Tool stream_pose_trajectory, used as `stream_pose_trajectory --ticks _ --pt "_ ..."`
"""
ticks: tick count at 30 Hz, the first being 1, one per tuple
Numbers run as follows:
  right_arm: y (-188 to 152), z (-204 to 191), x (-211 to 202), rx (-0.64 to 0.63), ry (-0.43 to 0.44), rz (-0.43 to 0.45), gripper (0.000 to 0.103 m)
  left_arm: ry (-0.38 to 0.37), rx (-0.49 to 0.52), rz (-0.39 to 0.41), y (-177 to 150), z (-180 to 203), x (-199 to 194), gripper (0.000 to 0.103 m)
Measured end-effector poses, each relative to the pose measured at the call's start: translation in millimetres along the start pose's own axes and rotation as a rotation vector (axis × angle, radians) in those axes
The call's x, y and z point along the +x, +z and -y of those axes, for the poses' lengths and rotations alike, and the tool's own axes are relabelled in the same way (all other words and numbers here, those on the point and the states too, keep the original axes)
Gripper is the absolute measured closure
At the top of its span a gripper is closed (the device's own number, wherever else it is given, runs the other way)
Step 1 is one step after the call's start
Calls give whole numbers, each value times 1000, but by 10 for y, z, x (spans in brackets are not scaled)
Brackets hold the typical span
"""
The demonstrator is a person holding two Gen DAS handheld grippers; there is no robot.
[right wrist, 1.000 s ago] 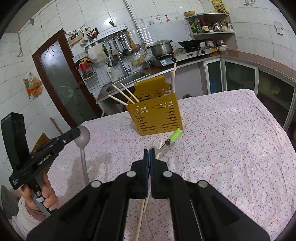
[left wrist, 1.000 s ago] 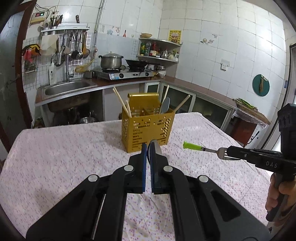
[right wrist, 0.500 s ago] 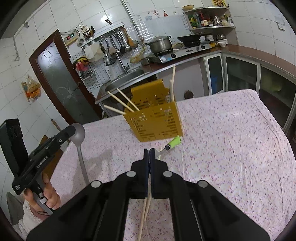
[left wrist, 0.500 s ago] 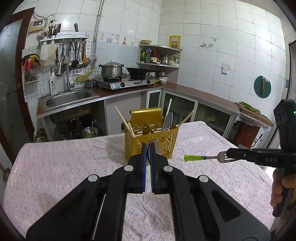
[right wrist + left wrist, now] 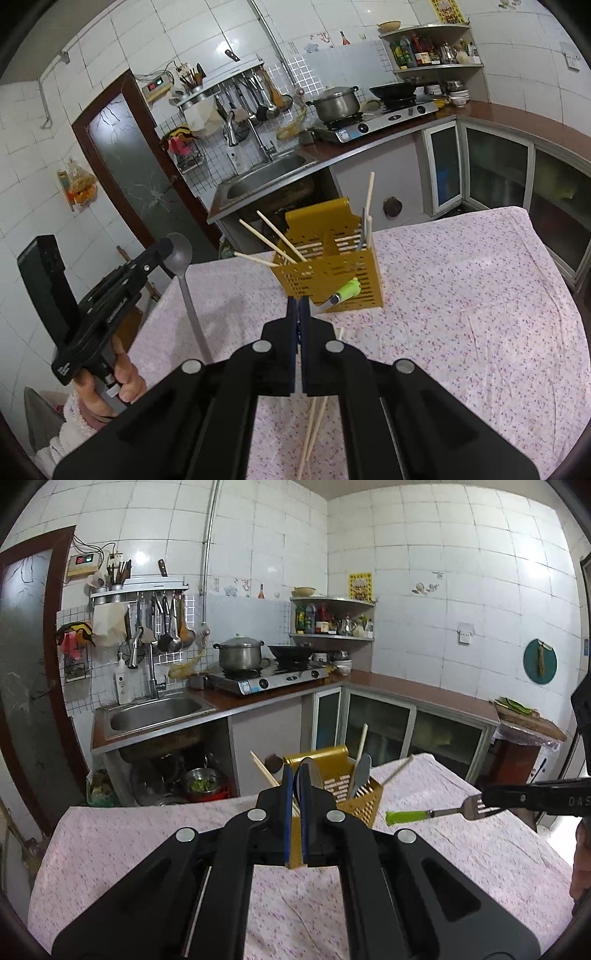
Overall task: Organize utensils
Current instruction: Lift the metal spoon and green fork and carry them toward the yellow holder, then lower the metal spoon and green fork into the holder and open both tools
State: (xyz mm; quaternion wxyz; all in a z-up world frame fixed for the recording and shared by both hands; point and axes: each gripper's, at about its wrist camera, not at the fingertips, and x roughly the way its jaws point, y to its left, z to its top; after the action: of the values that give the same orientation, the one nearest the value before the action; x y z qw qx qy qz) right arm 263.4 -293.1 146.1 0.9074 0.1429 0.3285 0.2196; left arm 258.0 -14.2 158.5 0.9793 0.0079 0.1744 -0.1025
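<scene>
A yellow slotted utensil caddy (image 5: 356, 805) (image 5: 332, 266) stands on the far part of the table, with chopsticks and a grey utensil (image 5: 361, 773) in it. My left gripper (image 5: 294, 771) (image 5: 166, 248) is shut on a metal spoon (image 5: 181, 254), bowl up and handle hanging down; only the spoon's bowl (image 5: 314, 775) peeks past the fingers in the left wrist view. My right gripper (image 5: 298, 301) (image 5: 491, 800) is shut on the tines of a fork with a green handle (image 5: 436, 814) (image 5: 347, 290), held level in the air just short of the caddy.
Several loose chopsticks (image 5: 314, 421) lie on the floral tablecloth (image 5: 461, 325) under my right gripper. A counter with a sink (image 5: 155, 709), a stove and a pot runs behind the table. A person's hand (image 5: 122, 380) holds the left gripper's grip.
Both grippers have risen, each still holding its utensil. The caddy now sits lower in both views and is partly hidden behind my left fingers.
</scene>
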Motion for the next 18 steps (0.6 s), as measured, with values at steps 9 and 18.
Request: stream_pose_trajectory --ticks 9,18 --pt "120 -21 49 18 28 -1 102 0 -15 -9 76 -23 85 101" --pt "532 -81 41 34 36 1 102 30 -2 22 304 -25 205 101"
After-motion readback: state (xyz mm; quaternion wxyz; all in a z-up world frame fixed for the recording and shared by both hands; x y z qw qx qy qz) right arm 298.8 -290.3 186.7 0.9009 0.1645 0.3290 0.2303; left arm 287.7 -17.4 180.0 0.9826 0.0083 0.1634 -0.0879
